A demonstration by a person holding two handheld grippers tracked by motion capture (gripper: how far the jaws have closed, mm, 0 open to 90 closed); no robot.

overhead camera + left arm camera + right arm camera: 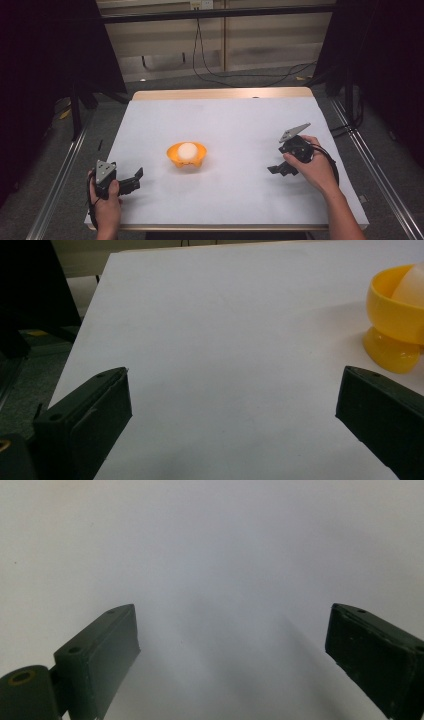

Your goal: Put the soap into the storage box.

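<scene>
An orange egg cup (186, 156) stands near the middle of the white table, with a white egg (187, 149) sitting in it. In the left gripper view the cup (395, 325) is at the right edge with the egg (412, 286) in its bowl. My left gripper (136, 179) rests at the table's front left, open, nothing between its jaws (232, 395). My right gripper (278, 169) is held at the right side, pointing left and down at bare table, open and empty (232, 630).
The white sheet (235, 125) covers the table, with a wooden strip (220, 93) at the far edge. Metal rails (60, 175) run along both sides. Dark stands and cables lie on the floor behind the table.
</scene>
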